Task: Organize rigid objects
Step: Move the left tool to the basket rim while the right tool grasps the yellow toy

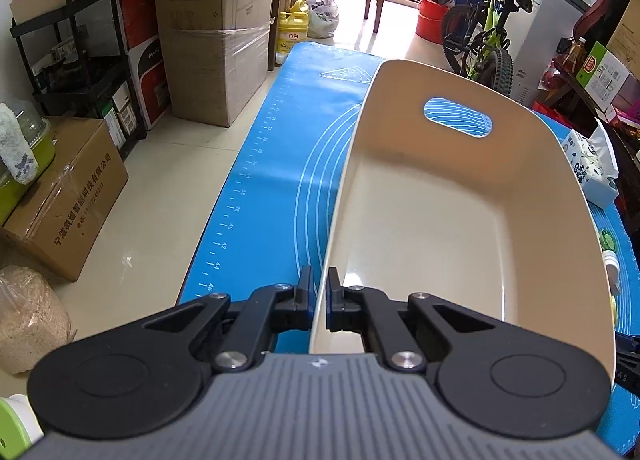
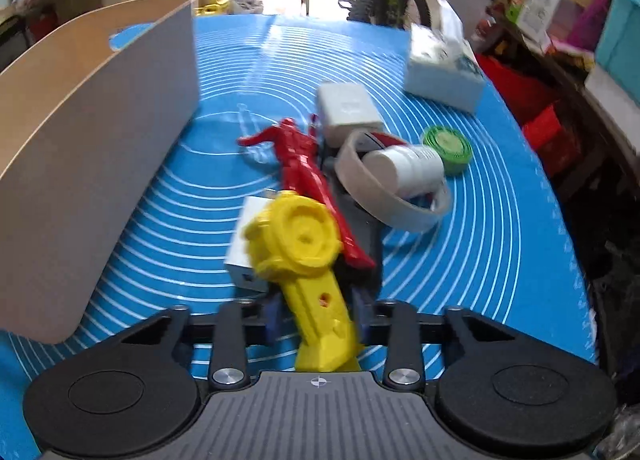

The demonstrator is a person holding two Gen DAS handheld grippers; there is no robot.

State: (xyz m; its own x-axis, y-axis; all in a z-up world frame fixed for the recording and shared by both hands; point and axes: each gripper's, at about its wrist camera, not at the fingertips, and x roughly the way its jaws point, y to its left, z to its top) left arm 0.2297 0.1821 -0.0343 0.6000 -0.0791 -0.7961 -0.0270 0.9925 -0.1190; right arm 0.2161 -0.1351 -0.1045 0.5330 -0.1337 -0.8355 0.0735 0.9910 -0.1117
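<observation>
Yellow toy [image 2: 304, 260], no legible label

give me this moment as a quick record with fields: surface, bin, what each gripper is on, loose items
surface: blue mat with white rings
bin: beige bin, nothing visible inside, handle slot in far wall
left gripper: shut on the bin's near rim, wall between the pads
right gripper: around the handle of the yellow toy; pads at its sides, blurred
loose items: red toy figure, white bottle, grey ring, green tape roll, white charger block, tissue pack
</observation>
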